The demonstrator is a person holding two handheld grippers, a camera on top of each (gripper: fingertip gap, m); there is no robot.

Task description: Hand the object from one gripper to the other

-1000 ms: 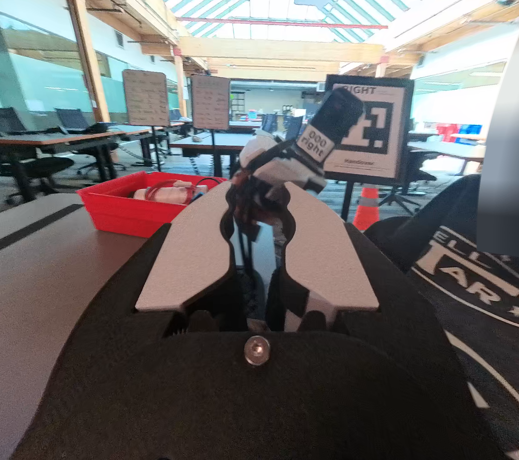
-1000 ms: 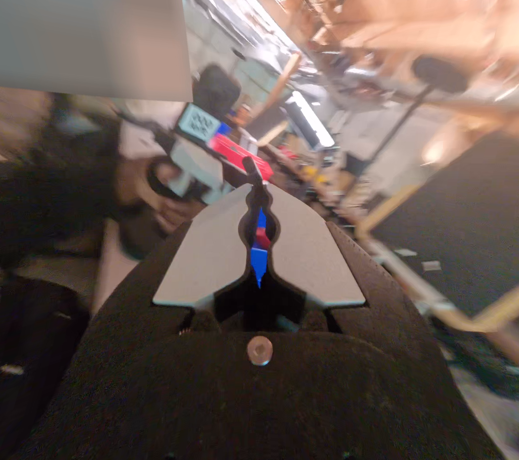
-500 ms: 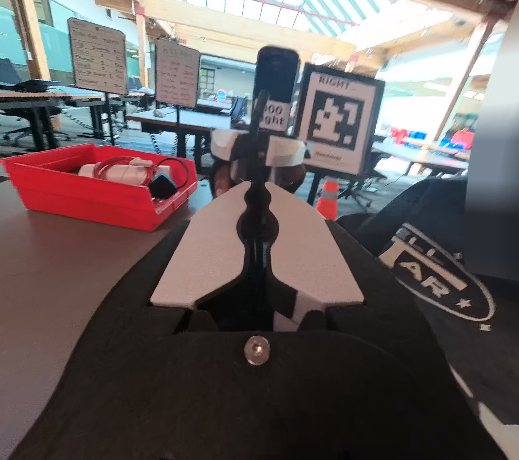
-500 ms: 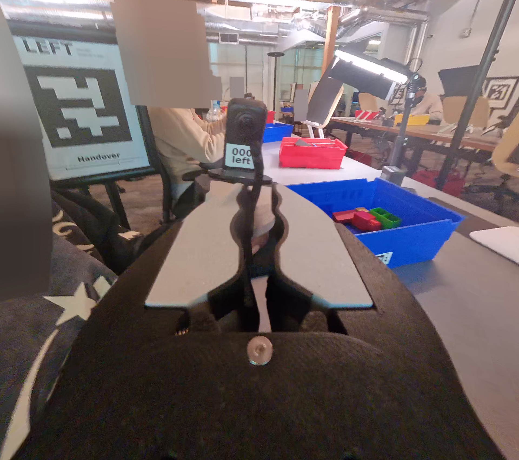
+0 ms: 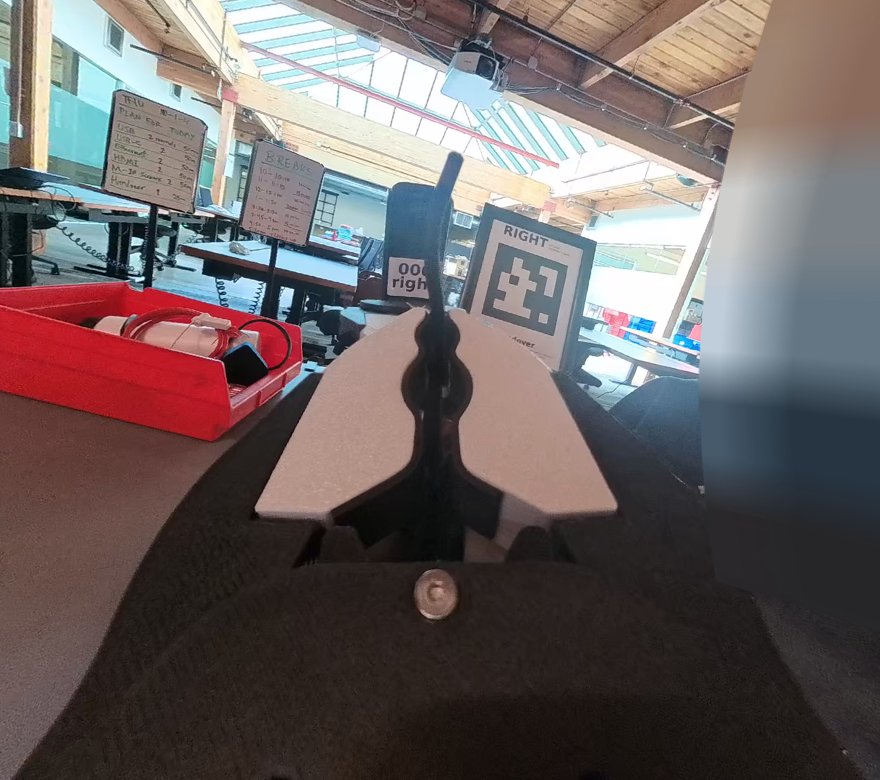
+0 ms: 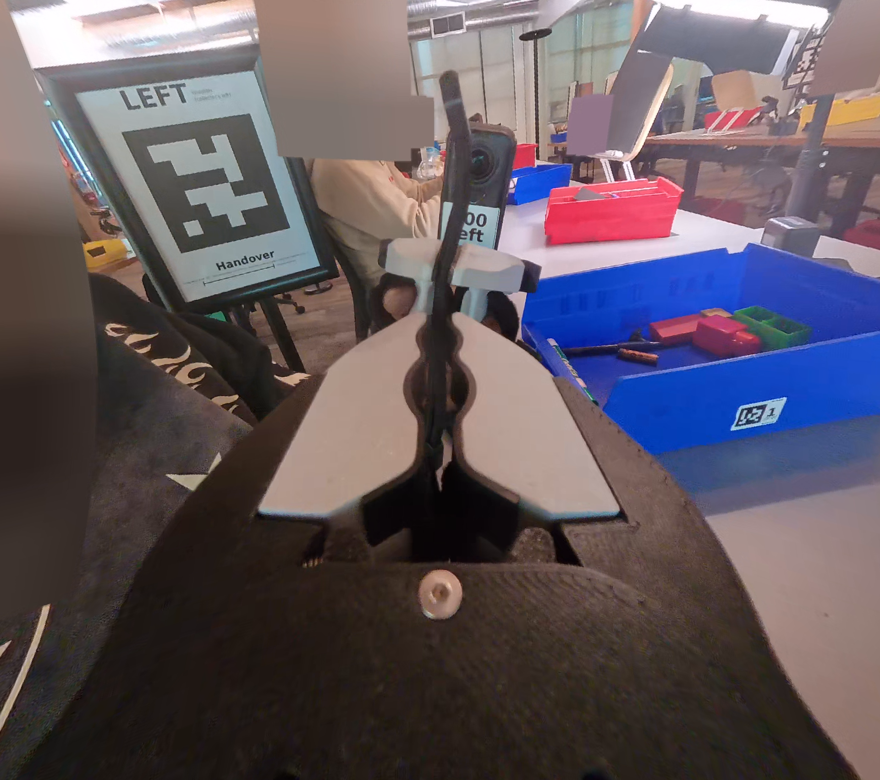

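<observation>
A thin black rod (image 5: pixel 445 205) stands upright between the white fingers of my left gripper (image 5: pixel 435 314), which is shut on it. The same rod (image 6: pixel 452 124) also runs up through my right gripper (image 6: pixel 435 319), which is shut on it too. The two grippers face each other, tips nearly touching. In the right wrist view the left gripper (image 6: pixel 445 276) shows just beyond the tips, with a hand behind it. In the left wrist view the right gripper's black camera body (image 5: pixel 409 224) rises behind the rod; its fingers are hidden.
A red bin (image 5: pixel 119 381) with cables sits on the grey table to the left. A blue bin (image 6: pixel 743 381) with coloured blocks sits on the table to the right. Marker signs on stands (image 5: pixel 528 286) (image 6: pixel 200 186) and a person's dark clothing (image 6: pixel 166 376) lie between. My two grippers' fingertips are within a few centimetres of each other.
One second ago my left gripper was open around the rod; it has since shut on it. The right gripper swung round to face the left one. Both have steadied.
</observation>
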